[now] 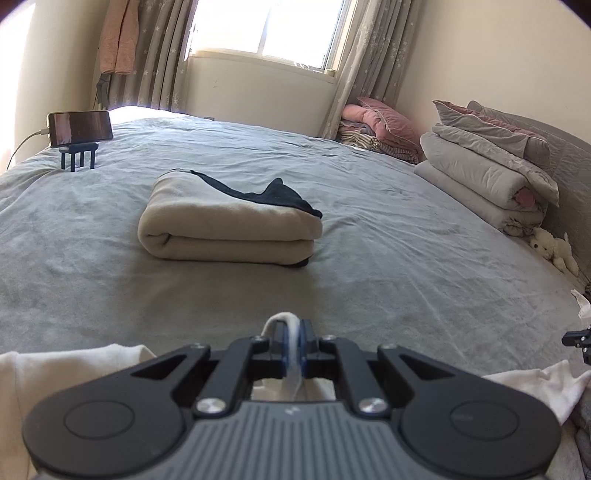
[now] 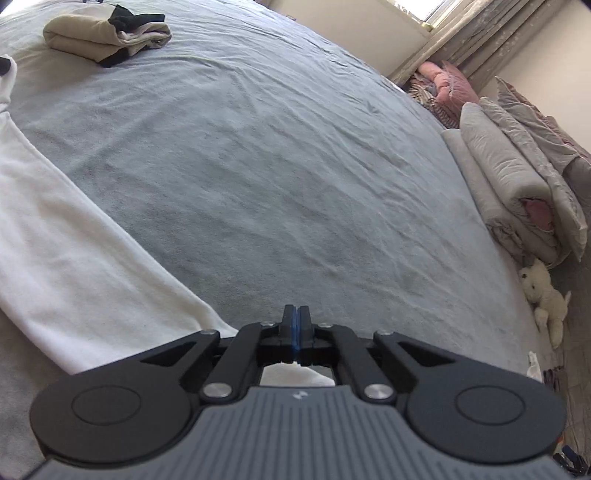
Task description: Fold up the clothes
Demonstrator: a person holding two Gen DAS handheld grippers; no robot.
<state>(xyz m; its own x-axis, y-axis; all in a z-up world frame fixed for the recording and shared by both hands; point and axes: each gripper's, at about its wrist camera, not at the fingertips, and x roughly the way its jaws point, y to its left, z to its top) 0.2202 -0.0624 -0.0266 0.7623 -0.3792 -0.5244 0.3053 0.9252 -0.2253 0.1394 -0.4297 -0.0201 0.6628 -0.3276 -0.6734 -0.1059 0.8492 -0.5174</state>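
A white garment [image 1: 55, 376] lies at the near edge of the grey bed [image 1: 388, 258]. My left gripper [image 1: 293, 325] is shut on it, and a fold of the white fabric sticks up between the pads. In the right wrist view the same white garment [image 2: 74, 240] runs from the left edge down under my right gripper [image 2: 295, 314]. That gripper's pads are pressed together, with no cloth showing between the tips. A folded beige garment [image 1: 229, 225] with a black piece on top rests mid-bed, far from both grippers; it also appears as the beige bundle [image 2: 103, 33].
A phone on a small stand [image 1: 79, 129] sits at the bed's far left with a cable. Folded grey bedding [image 1: 487, 177] and pink pillows [image 1: 380, 122] are stacked along the right side. A white plush toy [image 1: 554, 251] lies beside them.
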